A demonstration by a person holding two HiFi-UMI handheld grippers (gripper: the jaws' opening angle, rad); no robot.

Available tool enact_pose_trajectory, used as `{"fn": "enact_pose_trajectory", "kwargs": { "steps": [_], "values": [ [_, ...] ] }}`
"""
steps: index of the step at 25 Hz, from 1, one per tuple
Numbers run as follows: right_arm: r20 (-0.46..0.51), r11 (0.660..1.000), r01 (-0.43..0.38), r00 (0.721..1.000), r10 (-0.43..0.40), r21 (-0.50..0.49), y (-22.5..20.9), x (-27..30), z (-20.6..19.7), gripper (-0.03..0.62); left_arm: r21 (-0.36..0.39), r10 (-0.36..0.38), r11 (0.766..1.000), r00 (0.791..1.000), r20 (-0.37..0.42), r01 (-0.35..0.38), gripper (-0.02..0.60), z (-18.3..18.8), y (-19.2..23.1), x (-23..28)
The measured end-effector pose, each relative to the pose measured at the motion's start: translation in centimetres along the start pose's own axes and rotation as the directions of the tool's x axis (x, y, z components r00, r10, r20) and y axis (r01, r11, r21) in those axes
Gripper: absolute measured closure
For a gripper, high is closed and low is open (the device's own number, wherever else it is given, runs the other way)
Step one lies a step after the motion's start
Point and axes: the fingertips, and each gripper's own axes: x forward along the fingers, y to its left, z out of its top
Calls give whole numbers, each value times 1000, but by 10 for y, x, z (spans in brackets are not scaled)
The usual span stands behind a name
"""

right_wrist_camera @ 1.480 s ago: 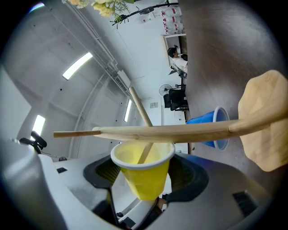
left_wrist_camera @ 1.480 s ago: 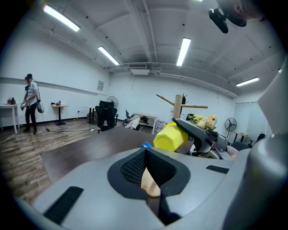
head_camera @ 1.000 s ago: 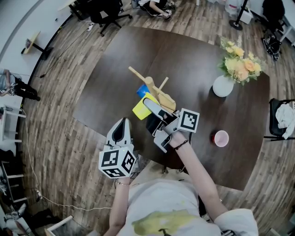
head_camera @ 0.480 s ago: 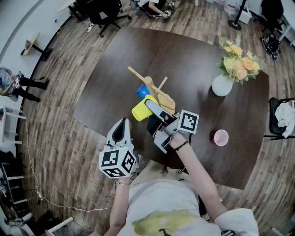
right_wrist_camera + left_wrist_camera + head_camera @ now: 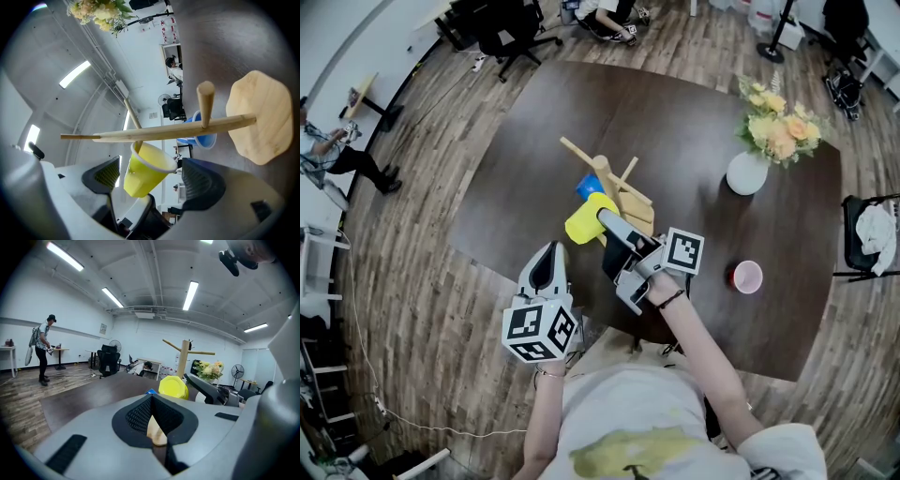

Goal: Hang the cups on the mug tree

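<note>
Head view: white vase [image 5: 747, 173], pink cup [image 5: 748, 277] on table [image 5: 581, 103]

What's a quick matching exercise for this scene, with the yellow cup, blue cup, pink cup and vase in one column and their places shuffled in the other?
Things: 1 yellow cup; 2 blue cup; 3 pink cup; 4 vase.
Places: A standing alone on the table; B holding flowers; C hanging on the mug tree, between the fingers of the right gripper; D beside the tree's trunk, past the yellow cup.
Pairs: 1-C; 2-D; 3-A; 4-B.
Those fingers have just been opening.
</note>
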Motion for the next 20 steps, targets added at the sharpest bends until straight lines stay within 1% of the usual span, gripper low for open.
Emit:
{"fn": "enact_pose_trajectory", "kwargs": {
  "steps": [3,5,8,11,12,15,17,20],
  "values": [
    [-27,1000,0,1000,0,-13,2,-4,-7,207,2,-6,1000,1000,1,6,566,0,1,-2],
    [-60,999,2,998,-5,-48,4,-6,-14,209,8,-10,1000,1000,-1,10,566,-1,1,-2],
    [-102,993,22,994,-34,-113,6,-11,-23,212,24,-18,1000,1000,-11,19,566,-5,0,-3],
    [-108,988,27,993,-43,-149,10,-18,-27,226,32,-33,999,999,-20,34,566,-9,-2,-5],
    [-105,986,27,994,-44,-164,12,-20,-28,252,33,-39,999,999,-22,40,566,-11,-3,-5],
    [-91,973,28,995,-51,-230,18,-25,-27,358,39,-59,997,998,-28,60,566,-13,-5,-6],
    [-76,959,33,996,-57,-281,23,-29,-25,405,46,-77,996,997,-31,79,566,-14,-7,-5],
    [-47,923,57,996,-81,-381,29,-36,-22,471,60,-111,992,993,-40,113,566,-18,-13,-5]
  ]
}}
